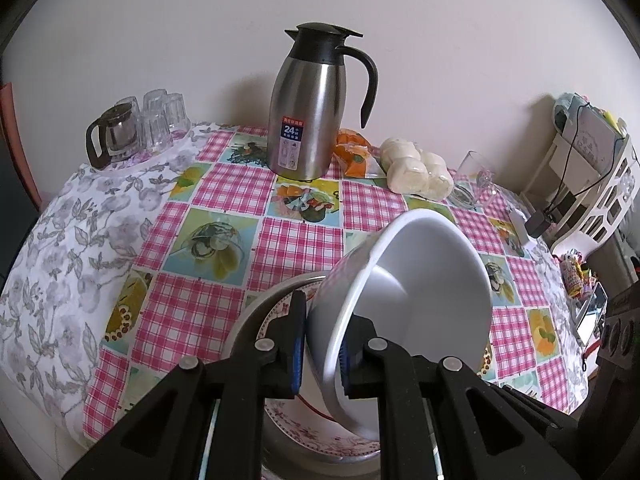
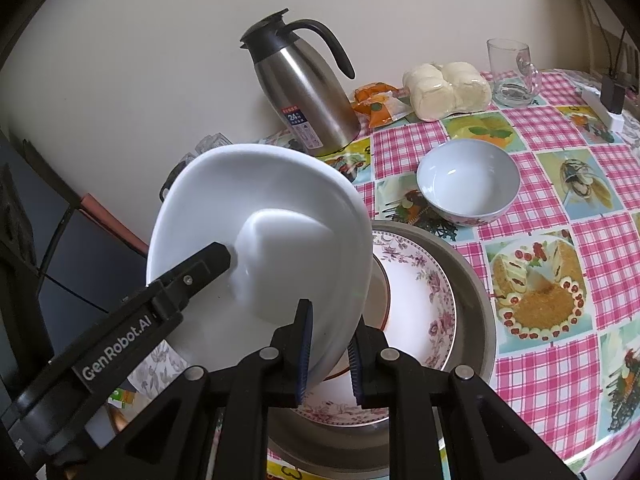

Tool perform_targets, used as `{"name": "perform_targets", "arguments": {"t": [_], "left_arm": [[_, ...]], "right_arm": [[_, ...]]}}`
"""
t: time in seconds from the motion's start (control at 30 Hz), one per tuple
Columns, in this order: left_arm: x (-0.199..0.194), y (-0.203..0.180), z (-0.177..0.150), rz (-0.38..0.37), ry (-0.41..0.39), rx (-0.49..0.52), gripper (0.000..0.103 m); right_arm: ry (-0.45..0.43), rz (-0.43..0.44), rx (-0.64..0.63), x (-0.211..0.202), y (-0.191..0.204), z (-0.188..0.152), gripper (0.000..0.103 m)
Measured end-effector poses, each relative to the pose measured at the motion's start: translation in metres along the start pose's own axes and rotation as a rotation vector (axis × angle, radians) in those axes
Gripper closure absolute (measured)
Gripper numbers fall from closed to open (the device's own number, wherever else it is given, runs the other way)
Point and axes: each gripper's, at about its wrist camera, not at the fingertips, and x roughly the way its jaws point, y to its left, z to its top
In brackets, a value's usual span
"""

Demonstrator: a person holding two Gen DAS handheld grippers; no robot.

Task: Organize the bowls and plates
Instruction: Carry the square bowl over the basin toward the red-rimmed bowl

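A white bowl [image 1: 420, 280] [image 2: 260, 208] hangs tilted on its side above a stack of plates. My left gripper [image 1: 322, 344] is shut on its rim, one pad outside and one inside. In the right wrist view the left gripper's outer finger [image 2: 200, 268] lies against the bowl's underside. My right gripper [image 2: 330, 340] is shut on the same bowl's lower rim. Beneath sits a floral-rimmed plate [image 2: 424, 304] [image 1: 280, 312] on a wider grey dish [image 2: 476, 312] [image 1: 250, 320]. A small pale bowl [image 2: 468, 184] with a flowered outside stands upright on the table behind the stack.
A steel thermos jug [image 1: 308, 120] [image 2: 304, 92] stands at the back by the wall. Upturned glasses and a glass teapot [image 1: 136, 128] sit far left. Bagged buns [image 1: 416, 172], an orange packet [image 1: 354, 152], a glass mug [image 2: 512, 72] and a white rack [image 1: 592, 184] lie right.
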Motion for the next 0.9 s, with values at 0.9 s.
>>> {"name": "perform_targets", "arguments": {"t": [0.9], "left_arm": [[0.036,0.008,-0.005,-0.028,0.135,-0.055,0.088]], "right_arm": [[0.052,-0.036,0.024,0.019,-0.015,0.0,0.083]]}}
